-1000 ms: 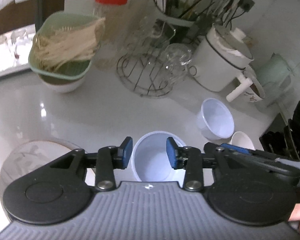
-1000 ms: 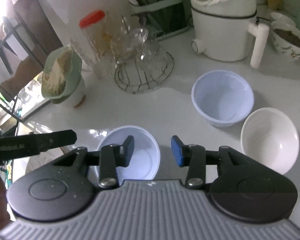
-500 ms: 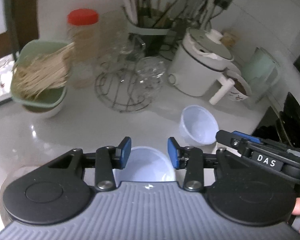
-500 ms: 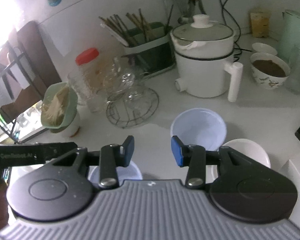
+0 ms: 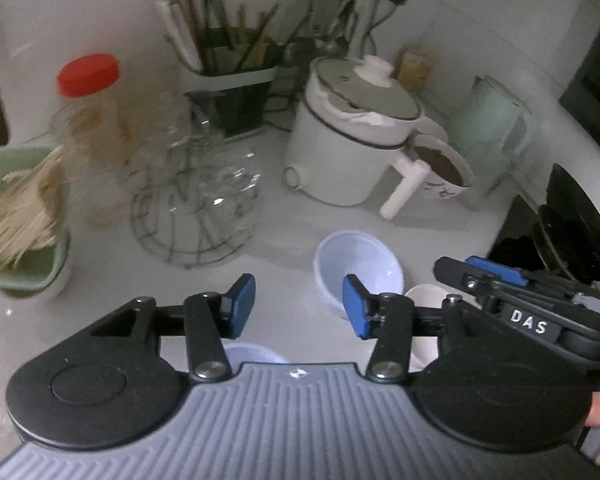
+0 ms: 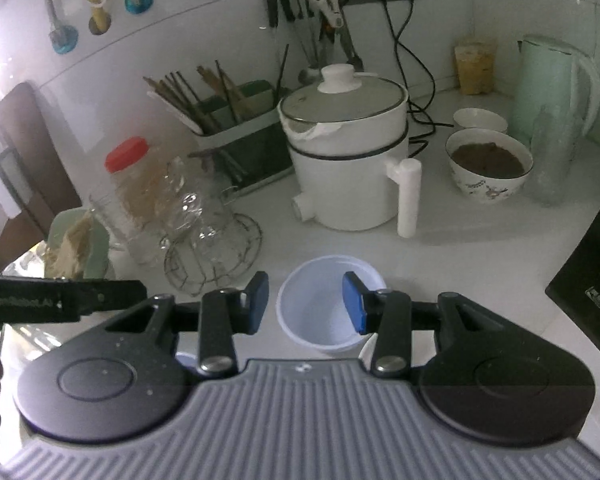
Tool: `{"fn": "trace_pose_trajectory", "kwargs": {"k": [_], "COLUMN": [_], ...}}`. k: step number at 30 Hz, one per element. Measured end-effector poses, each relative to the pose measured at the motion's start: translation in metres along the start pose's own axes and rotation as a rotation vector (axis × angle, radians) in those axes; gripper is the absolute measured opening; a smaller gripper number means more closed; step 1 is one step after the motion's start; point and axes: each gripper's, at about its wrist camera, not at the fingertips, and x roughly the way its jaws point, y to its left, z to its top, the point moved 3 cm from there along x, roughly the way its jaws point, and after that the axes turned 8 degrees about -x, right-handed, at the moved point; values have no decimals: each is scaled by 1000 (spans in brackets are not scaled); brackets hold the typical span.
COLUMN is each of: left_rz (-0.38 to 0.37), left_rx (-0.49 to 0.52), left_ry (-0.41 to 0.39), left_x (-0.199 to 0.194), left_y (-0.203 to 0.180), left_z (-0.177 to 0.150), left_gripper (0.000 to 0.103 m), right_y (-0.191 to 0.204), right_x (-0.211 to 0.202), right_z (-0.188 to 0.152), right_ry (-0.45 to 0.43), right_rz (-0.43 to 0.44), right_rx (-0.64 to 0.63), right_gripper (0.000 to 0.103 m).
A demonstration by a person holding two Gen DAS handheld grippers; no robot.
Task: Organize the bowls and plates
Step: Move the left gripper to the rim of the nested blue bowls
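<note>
A pale blue plastic bowl [image 5: 358, 264] stands on the white counter, also in the right wrist view [image 6: 328, 308]. A second pale blue bowl [image 5: 252, 354] lies mostly hidden under my left gripper. A white bowl [image 5: 422, 300] sits right of the first, partly hidden. My left gripper [image 5: 298, 306] is open and empty above the counter. My right gripper [image 6: 304, 306] is open and empty, raised over the blue bowl. It also shows in the left wrist view [image 5: 496, 280].
A wire rack with glasses [image 6: 212, 236], a red-lidded jar [image 6: 128, 184], a white electric pot [image 6: 352, 160], a utensil holder [image 6: 236, 128], a filled bowl [image 6: 488, 164], a green kettle [image 6: 548, 88] and a green basket of sticks [image 5: 16, 216] crowd the counter. A dark stove [image 6: 592, 280] lies right.
Both grippers have risen and pulled back from the bowls, so more of the back wall and counter shows. Both stay open and empty. The bowls have not moved.
</note>
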Motion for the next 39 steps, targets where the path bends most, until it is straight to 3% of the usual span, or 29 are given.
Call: {"fn": "trace_pose_trajectory", "kwargs": {"k": [7, 9, 10, 11, 20, 27, 31, 34, 38, 39], "left_rz": [0, 5, 13, 20, 58, 73, -9, 18, 0, 2], "left_rx": [35, 43, 42, 34, -16, -27, -134, -114, -182, -182], "left_ry": [45, 47, 51, 61, 94, 119, 207, 239, 269, 269], "left_x": [35, 42, 47, 53, 97, 126, 146, 159, 170, 171], "left_y": [-17, -20, -21, -20, -26, -24, -18, -15, -2, 0], "left_z": [12, 12, 11, 11, 26, 33, 25, 21, 24, 23], "left_gripper": [58, 61, 61, 61, 63, 63, 63, 63, 61, 57], "right_y": [-34, -42, -46, -48, -71, -80, -80, -79, -79, -79], "right_x": [9, 13, 16, 18, 51, 87, 108, 121, 133, 136], "right_z": [3, 3, 3, 3, 7, 10, 3, -3, -12, -14], "right_ry": [-11, 3, 6, 7, 47, 99, 160, 195, 239, 248], "right_rz": [-43, -50, -49, -50, -46, 3, 16, 14, 8, 4], "right_rx": [98, 127, 143, 147, 132, 158, 183, 200, 231, 236], "right_gripper": [44, 55, 68, 73, 72, 70, 64, 63, 56, 55]}}
